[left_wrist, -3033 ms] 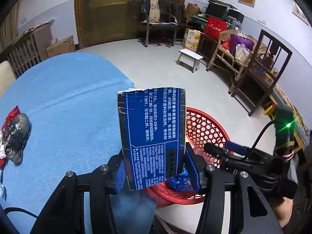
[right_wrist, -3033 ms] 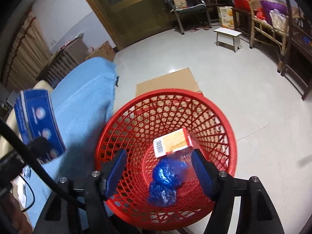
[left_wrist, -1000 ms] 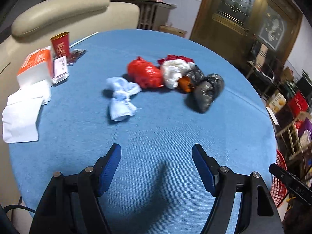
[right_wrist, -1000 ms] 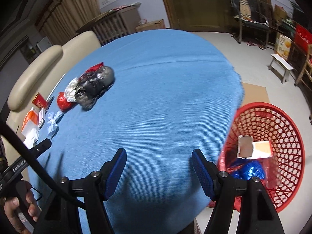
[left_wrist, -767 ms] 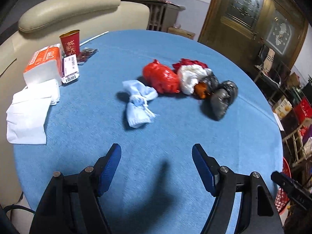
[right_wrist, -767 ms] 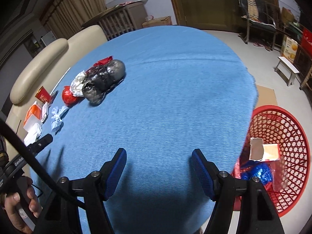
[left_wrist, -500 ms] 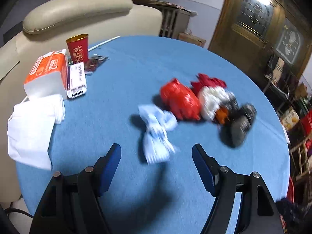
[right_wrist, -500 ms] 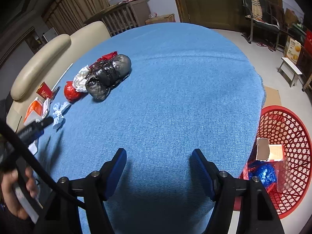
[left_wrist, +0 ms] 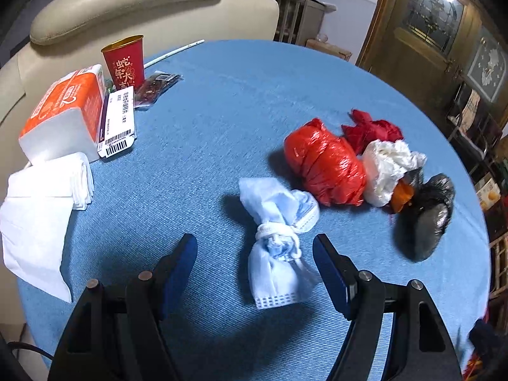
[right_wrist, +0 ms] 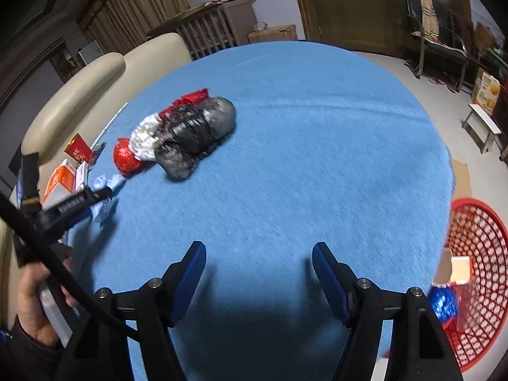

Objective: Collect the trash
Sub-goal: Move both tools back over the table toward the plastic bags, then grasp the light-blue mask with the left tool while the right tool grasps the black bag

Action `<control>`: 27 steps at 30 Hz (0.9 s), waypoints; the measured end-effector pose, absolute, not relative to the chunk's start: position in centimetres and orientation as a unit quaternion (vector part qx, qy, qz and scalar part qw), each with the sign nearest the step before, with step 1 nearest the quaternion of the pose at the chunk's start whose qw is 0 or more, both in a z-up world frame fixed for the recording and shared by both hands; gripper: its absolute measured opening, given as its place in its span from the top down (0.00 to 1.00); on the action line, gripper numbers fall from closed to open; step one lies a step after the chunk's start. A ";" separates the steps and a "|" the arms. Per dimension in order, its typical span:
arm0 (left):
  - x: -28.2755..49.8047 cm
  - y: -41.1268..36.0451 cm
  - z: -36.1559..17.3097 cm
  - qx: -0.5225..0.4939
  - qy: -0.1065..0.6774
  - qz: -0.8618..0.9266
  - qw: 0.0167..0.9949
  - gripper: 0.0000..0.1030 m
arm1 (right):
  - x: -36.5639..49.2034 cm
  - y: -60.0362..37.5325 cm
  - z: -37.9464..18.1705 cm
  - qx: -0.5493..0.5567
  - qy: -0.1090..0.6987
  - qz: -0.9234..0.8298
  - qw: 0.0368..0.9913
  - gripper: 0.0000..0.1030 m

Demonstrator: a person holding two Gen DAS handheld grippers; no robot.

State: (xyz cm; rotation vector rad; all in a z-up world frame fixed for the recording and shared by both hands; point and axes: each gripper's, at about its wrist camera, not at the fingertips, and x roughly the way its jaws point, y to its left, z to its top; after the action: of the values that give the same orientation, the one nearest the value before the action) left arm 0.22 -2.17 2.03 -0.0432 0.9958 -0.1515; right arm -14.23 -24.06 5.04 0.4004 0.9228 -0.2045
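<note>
My left gripper [left_wrist: 254,266] is open, its jaws either side of a knotted pale blue face mask [left_wrist: 276,238] on the round blue table [left_wrist: 222,101]. Beyond it lie a red bag [left_wrist: 324,165], a white bag [left_wrist: 387,165] and a black bag [left_wrist: 425,216]. My right gripper [right_wrist: 258,273] is open and empty over the bare table [right_wrist: 317,143]. In the right wrist view the black bag [right_wrist: 197,136], the red bag [right_wrist: 125,157] and the mask [right_wrist: 106,184] lie far left, with the left gripper [right_wrist: 76,203] over the mask. The red mesh basket [right_wrist: 470,263] stands on the floor at right, with trash inside.
A red paper cup [left_wrist: 123,63], an orange tissue pack [left_wrist: 66,108], a labelled box [left_wrist: 117,120] and white napkins [left_wrist: 41,200] sit at the table's left. A cream chair [left_wrist: 127,9] stands behind. A cardboard sheet [right_wrist: 460,177], stool [right_wrist: 482,127] and chairs are on the floor.
The blue carton is gone from my left gripper, which now stands open. It swung from the basket to the table and closed in on the mask. The right gripper swung from the basket to the table.
</note>
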 end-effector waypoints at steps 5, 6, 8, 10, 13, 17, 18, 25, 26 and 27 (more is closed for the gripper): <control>0.3 -2.2 1.8 0.011 0.473 -0.070 0.878 0.64 | -11.3 -23.8 5.7 0.207 0.430 -0.091 0.874 0.29; 0.3 -1.9 1.9 0.010 0.472 -0.068 0.879 0.67 | -10.6 -23.7 5.8 0.211 0.428 -0.091 0.874 0.29; 0.2 -1.6 1.9 0.006 0.470 -0.069 0.880 0.71 | -9.2 -23.5 6.0 0.217 0.425 -0.089 0.874 0.29; 0.1 -1.6 1.8 0.012 0.466 -0.073 0.881 0.71 | -7.7 -23.1 6.1 0.220 0.422 -0.085 0.876 0.29; 0.0 -1.6 1.8 0.018 0.463 -0.076 0.883 0.72 | -5.3 -22.7 6.2 0.233 0.418 -0.079 0.875 0.28; -0.1 -1.4 1.8 0.015 0.461 -0.080 0.883 0.74 | -2.1 -22.7 6.4 0.265 0.412 -0.081 0.868 0.27; -0.1 -1.3 1.8 0.015 0.461 -0.081 0.883 0.74 | -1.3 -22.6 6.2 0.264 0.415 -0.084 0.867 0.27; -0.6 -1.2 1.8 0.018 0.459 -0.082 0.885 0.74 | 1.7 -22.0 3.9 0.241 0.455 -0.097 0.852 0.27; -0.6 -1.3 1.8 0.019 0.459 -0.081 0.884 0.74 | 1.7 -22.1 3.7 0.240 0.456 -0.094 0.852 0.31; -0.6 -1.3 1.8 0.018 0.460 -0.080 0.884 0.74 | 1.7 -22.0 3.6 0.235 0.457 -0.087 0.853 0.50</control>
State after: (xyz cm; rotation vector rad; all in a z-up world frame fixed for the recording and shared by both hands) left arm -0.63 -1.26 1.80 0.0378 0.9580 -0.1671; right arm 1.75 -21.98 3.57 0.4939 0.9615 -0.1831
